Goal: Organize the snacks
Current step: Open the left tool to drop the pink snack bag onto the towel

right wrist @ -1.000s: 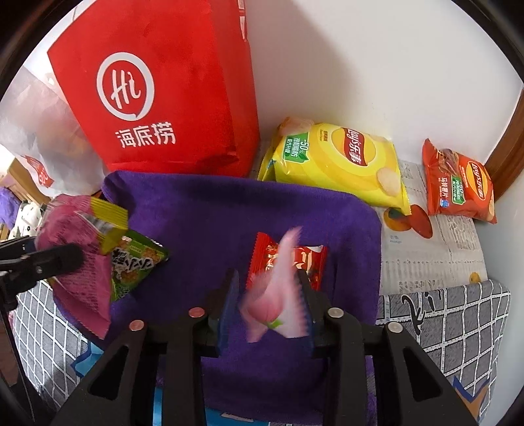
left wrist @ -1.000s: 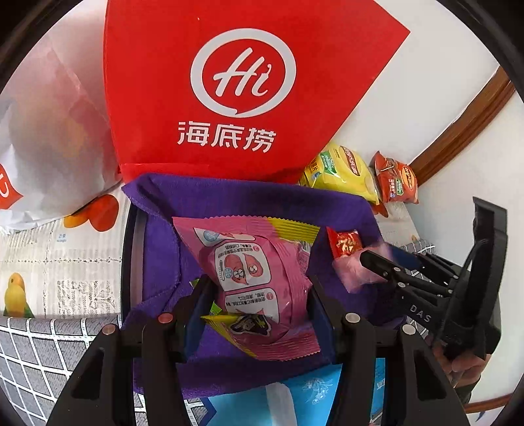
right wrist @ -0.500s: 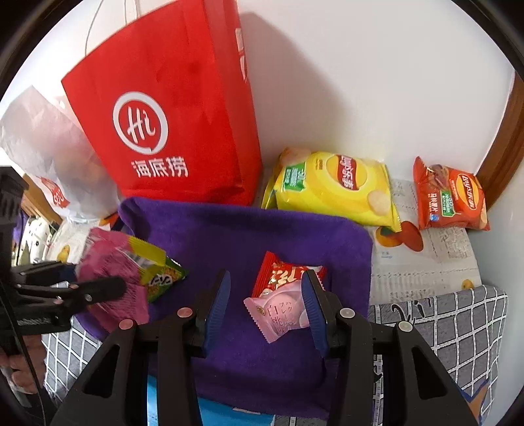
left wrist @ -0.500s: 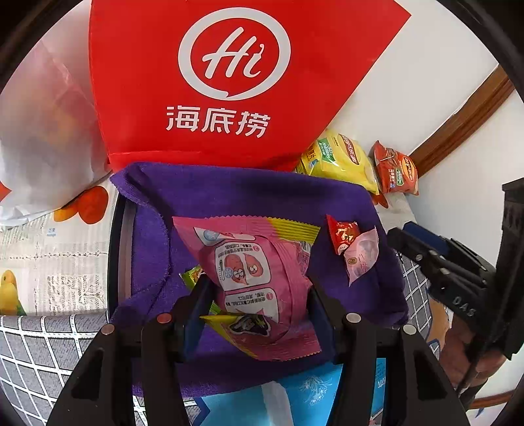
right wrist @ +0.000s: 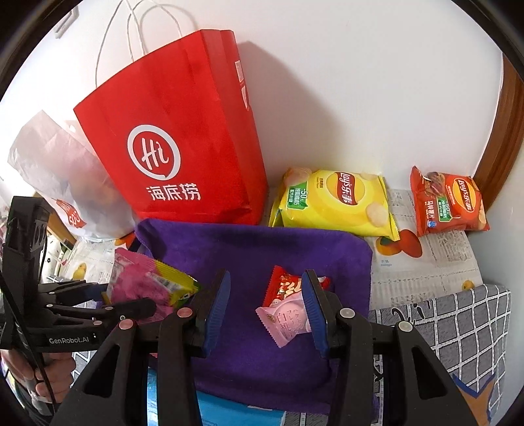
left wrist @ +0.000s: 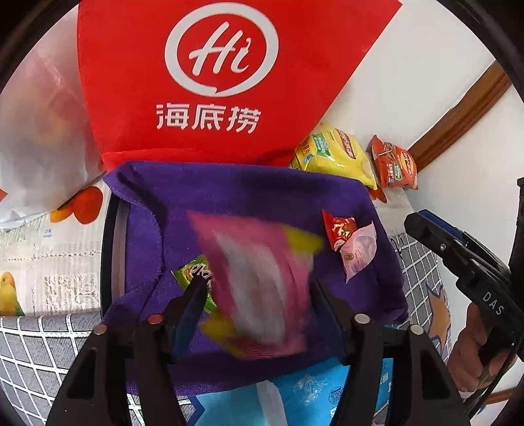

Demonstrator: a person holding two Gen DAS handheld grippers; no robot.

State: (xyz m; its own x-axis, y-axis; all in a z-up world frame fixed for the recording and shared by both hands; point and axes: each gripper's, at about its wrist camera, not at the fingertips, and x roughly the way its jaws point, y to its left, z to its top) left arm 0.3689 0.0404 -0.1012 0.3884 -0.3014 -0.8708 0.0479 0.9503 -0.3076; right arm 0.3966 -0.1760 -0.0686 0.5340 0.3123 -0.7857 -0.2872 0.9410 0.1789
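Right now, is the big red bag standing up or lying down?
Standing up. The red bag rises against the wall behind the purple towel, its string handles on top.

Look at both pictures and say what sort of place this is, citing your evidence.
Probably a corner of a home: a surface covered with newspaper against a white wall with wooden trim. A red paper shopping bag and crisp packets stand beside a purple towel used as a sorting spot.

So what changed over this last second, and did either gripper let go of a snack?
The right gripper dropped the pale pink candy onto the purple cloth beside the red candy, then lifted away, open. The left gripper has just been opening; the pink packet between its jaws blurs, apparently slipping free. The red bag and chip bags stayed put.
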